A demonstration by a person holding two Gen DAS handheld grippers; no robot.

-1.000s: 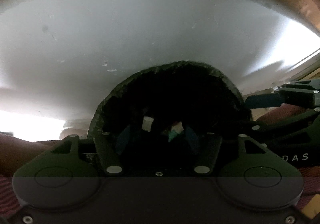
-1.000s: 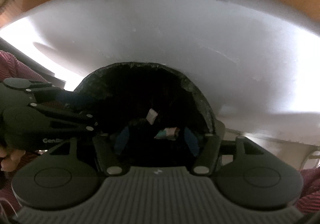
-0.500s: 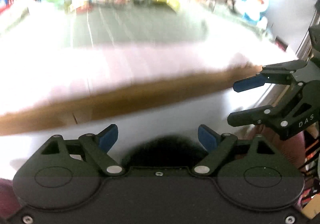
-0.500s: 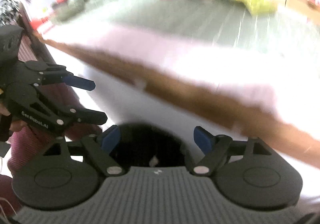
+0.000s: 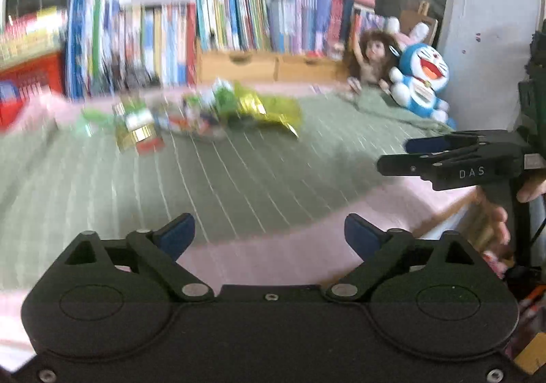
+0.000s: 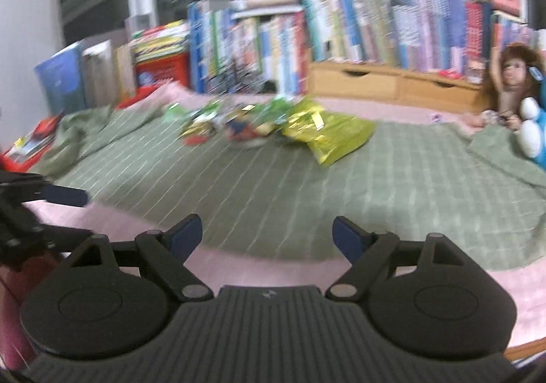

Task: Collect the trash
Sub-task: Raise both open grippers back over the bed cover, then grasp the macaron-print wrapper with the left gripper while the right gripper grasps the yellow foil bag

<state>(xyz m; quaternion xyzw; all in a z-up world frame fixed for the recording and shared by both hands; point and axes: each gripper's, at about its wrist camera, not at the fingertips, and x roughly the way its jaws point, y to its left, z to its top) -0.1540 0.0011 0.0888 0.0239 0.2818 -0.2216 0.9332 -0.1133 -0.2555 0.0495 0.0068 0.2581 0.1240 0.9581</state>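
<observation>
A heap of trash lies far back on the green checked cloth [image 5: 239, 178]: a yellow-green foil bag [image 5: 269, 110] [image 6: 327, 133] and several small wrappers [image 5: 136, 127] [image 6: 211, 123]. My left gripper [image 5: 268, 232] hovers over the near edge of the cloth, well short of the heap, its jaws opening with nothing between them. My right gripper [image 6: 267, 233] is held the same way, jaws opening and empty. Each shows in the other's view: the right gripper [image 5: 406, 154] at the right edge, the left gripper [image 6: 68, 212] at the left edge.
A row of upright books [image 6: 341, 24] lines the back, with wooden drawers [image 6: 392, 86] below. A doll [image 5: 372, 58] and a blue cat plush [image 5: 423, 79] sit at the back right. A red crate [image 5: 30, 75] stands at the left. A pink blanket [image 6: 273, 270] borders the cloth in front.
Both grippers have risen out of a dark bin below a white surface to above the bed. Their jaws have spread wider. The bin is out of view now.
</observation>
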